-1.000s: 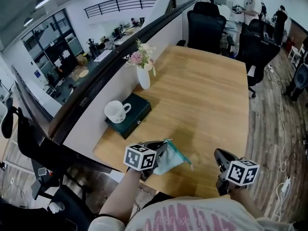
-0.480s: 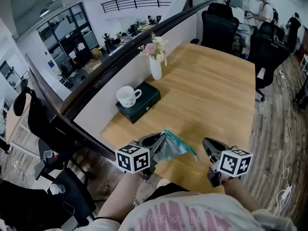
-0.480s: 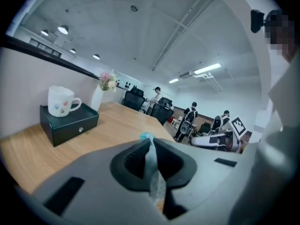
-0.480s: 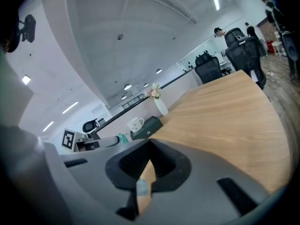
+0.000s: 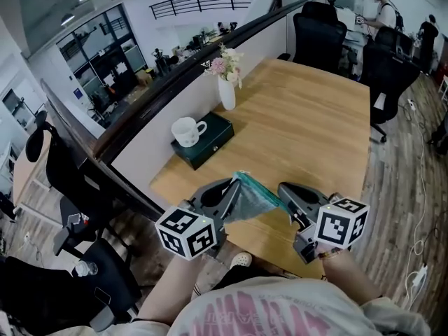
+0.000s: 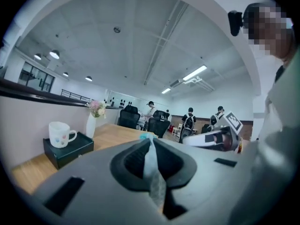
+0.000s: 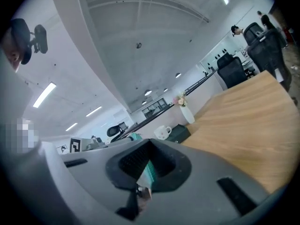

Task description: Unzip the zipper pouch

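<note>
Since the left tongs [image 5: 233,189] and right tongs [image 5: 284,190] are each clamped shut on an end of the pouch [image 5: 254,195] hanging between them, I'd hold it taut and pull the right slowly.

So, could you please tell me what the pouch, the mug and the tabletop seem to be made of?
Pouch: thin, soft teal material, perhaps plastic or fabric; it creases and drapes. Mug: glossy white, probably ceramic. Tabletop: matte light wood or wood-look laminate, showing grain lines.
</note>
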`<action>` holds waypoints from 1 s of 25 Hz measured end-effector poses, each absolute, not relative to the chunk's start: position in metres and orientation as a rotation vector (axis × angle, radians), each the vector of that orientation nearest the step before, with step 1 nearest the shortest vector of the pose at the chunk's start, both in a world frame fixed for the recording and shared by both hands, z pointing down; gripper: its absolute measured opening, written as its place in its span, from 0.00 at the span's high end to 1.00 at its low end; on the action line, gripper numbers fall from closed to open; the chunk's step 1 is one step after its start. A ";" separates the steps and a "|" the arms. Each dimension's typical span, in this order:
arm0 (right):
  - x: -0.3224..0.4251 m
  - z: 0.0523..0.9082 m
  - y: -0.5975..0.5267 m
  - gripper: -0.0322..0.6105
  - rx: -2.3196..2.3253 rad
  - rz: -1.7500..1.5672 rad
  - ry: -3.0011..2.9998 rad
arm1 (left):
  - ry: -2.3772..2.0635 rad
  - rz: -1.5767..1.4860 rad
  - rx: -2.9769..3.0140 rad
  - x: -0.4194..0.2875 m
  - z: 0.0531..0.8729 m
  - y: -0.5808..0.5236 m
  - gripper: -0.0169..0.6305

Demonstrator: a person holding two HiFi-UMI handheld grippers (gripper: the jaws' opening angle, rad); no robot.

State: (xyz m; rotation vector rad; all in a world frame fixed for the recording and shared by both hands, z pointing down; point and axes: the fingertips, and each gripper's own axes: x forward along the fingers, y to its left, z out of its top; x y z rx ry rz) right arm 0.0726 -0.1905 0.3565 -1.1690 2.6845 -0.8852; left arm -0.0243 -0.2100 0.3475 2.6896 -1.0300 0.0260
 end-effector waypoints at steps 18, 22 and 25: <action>0.022 0.338 -0.143 0.76 -0.519 -1.336 2.690 | -0.861 0.116 3.244 -0.002 0.311 -0.130 0.95; 0.019 0.332 -0.145 0.79 -0.523 -1.278 2.717 | -0.897 0.193 3.334 -0.002 0.312 -0.127 0.95; 0.018 0.329 -0.147 0.82 -0.539 -1.230 2.747 | -0.921 0.310 3.377 -0.004 0.317 -0.126 0.95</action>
